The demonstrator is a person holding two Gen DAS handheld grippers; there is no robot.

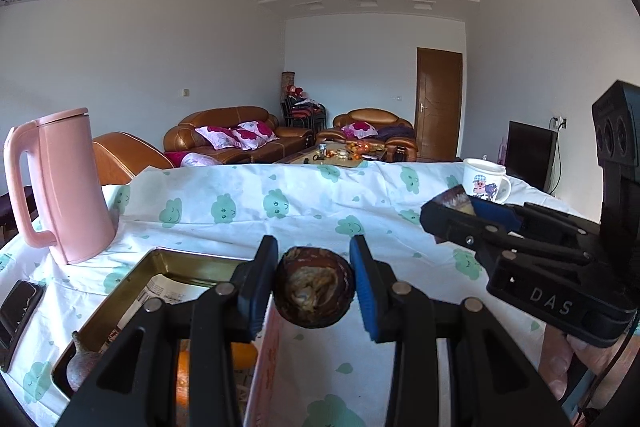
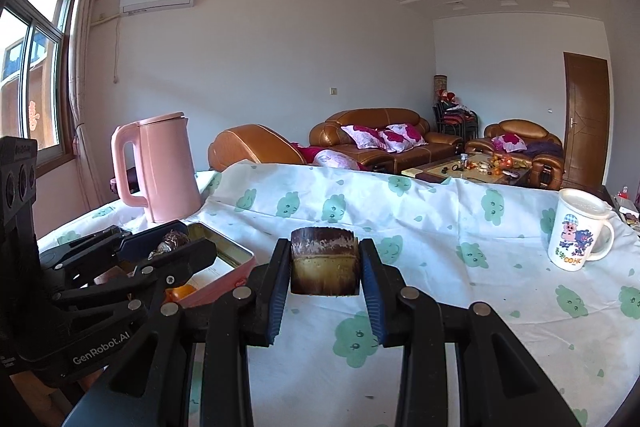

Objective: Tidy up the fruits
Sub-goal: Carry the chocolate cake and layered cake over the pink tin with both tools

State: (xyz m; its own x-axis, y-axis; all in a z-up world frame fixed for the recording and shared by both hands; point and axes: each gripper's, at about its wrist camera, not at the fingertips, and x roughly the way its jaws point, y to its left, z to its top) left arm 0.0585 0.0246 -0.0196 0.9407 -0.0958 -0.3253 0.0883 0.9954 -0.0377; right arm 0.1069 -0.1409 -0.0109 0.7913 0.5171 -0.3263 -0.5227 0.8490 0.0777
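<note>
the left gripper (image 1: 314, 281) pinches a round dark-brown fruit half with a pale dried centre (image 1: 314, 291) above the open gold-lined pink tin (image 1: 168, 267). at its two o'clock the right gripper (image 2: 325, 263), marked "das", clamps a dark-rimmed brown fruit piece (image 2: 323, 261) over the cloud-print tablecloth (image 2: 440, 227). "genrobot.ai" reads on the left one. the white cartoon mug (image 2: 580, 235) says "oohk".

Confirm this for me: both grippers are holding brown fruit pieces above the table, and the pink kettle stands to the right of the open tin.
Not quite. The pink kettle stands to the left of the open tin, as the right wrist view shows. The rest holds: the left gripper and the right gripper each hold a brown fruit piece above the table.
</note>
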